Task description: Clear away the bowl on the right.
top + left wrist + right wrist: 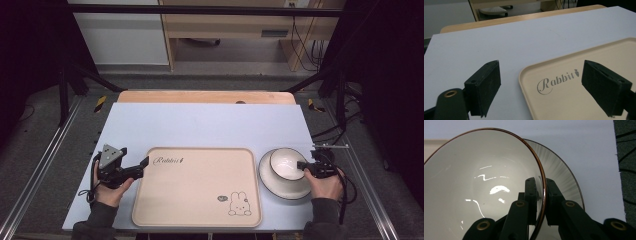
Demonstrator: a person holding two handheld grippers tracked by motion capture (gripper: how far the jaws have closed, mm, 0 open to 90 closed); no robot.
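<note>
A white bowl point(285, 163) with a dark rim stands on a white plate point(272, 182) at the right of the table. My right gripper point(302, 165) is shut on the bowl's right rim; in the right gripper view one jaw is inside the bowl point(479, 182) and the other outside, over the plate point(559, 170). A beige tray point(197, 187) with a rabbit drawing lies in the middle. My left gripper point(145, 162) is open at the tray's upper left corner. In the left gripper view its jaws straddle that corner of the tray point(564, 75), near the word Rabbit, with nothing between them.
The pale blue table top point(200, 125) stretches behind the tray. Black frame posts and cables stand on both sides of the table. A wooden desk stands on the floor behind it.
</note>
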